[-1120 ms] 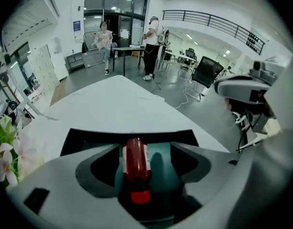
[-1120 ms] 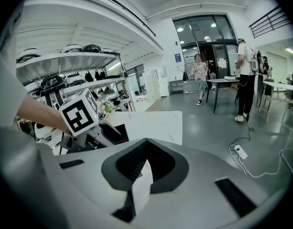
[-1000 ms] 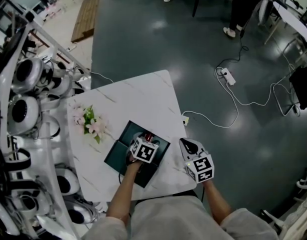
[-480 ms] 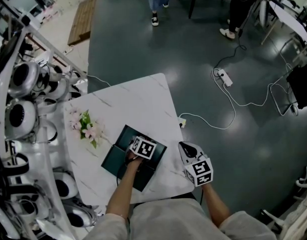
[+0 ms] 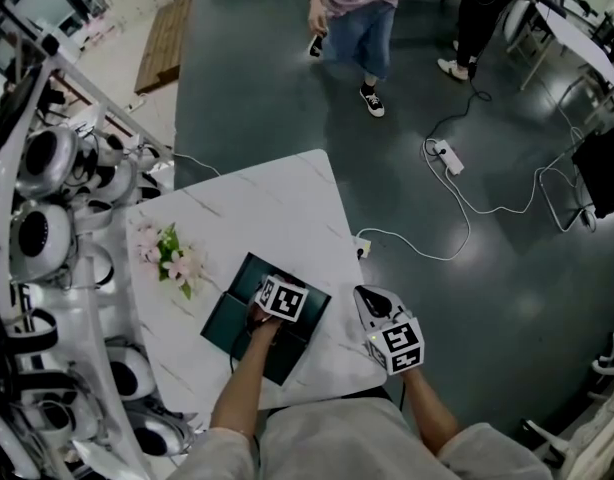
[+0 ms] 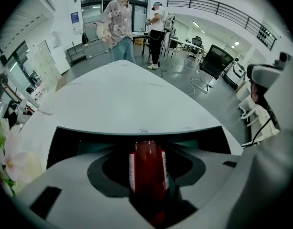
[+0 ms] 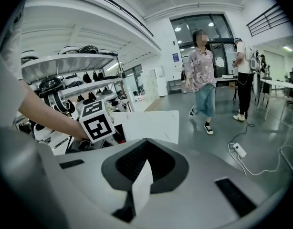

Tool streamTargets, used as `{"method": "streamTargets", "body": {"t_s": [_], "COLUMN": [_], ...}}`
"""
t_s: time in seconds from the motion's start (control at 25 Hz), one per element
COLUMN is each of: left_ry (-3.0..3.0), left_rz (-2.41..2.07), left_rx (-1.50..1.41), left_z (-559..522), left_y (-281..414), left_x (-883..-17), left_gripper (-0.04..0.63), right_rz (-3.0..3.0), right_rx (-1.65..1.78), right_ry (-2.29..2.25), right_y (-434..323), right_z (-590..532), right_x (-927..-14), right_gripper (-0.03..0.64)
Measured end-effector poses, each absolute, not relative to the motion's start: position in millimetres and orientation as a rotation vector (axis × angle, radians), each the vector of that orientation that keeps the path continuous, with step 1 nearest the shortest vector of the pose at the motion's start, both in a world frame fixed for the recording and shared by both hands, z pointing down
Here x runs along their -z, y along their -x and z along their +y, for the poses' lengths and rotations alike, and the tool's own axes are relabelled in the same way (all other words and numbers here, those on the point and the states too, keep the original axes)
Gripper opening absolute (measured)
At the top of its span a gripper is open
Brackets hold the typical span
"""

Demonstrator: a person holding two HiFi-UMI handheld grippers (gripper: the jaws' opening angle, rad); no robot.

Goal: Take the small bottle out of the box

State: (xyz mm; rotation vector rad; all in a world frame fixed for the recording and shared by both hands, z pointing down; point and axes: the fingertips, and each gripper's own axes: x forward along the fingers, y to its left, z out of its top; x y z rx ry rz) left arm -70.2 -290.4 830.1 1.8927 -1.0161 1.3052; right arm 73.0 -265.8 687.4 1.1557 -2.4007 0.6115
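Note:
A small red bottle (image 6: pixel 147 168) with a white label stands in a dark green open box (image 5: pixel 225 316) on the white marble table (image 5: pixel 277 208). My left gripper (image 5: pixel 283 302) points steeply down into the box. In the left gripper view its jaws have just been closing, and the left gripper (image 6: pixel 149 194) now holds the bottle between them, still inside the box wall (image 6: pixel 65 142). My right gripper (image 5: pixel 372 306) hangs off the table's right edge with nothing in it. In the right gripper view the right gripper (image 7: pixel 139 190) looks shut.
Pink flowers (image 5: pixel 172 253) lie left of the box. Shelves of helmets (image 5: pixel 47 228) line the left side. A person (image 5: pixel 362 18) walks on the floor beyond the table. A power strip and cable (image 5: pixel 447 156) lie on the floor to the right.
My left gripper has sunk a little into the box. A person has walked into view at the top. The right gripper has kept still.

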Motion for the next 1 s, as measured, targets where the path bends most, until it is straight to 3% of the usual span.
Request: {"method": "streamTargets", "body": {"t_s": [0.4, 1.0], "left_ry": [-2.038, -2.106], "left_rz": [-1.113, -1.453], "left_rx": [-1.220, -0.751], "left_z": [-288, -265], "left_y": [72, 122], "left_x": [-780, -673], "left_gripper": [0.233, 0.233], "right_rz": [-2.413, -2.449], "right_rx": [-0.590, -0.529], "right_ry": [-1.135, -1.082], "right_y": [-67, -30], "right_z": [-269, -271], "right_x": [-683, -668], "right_gripper": [0.020, 0.020]}}
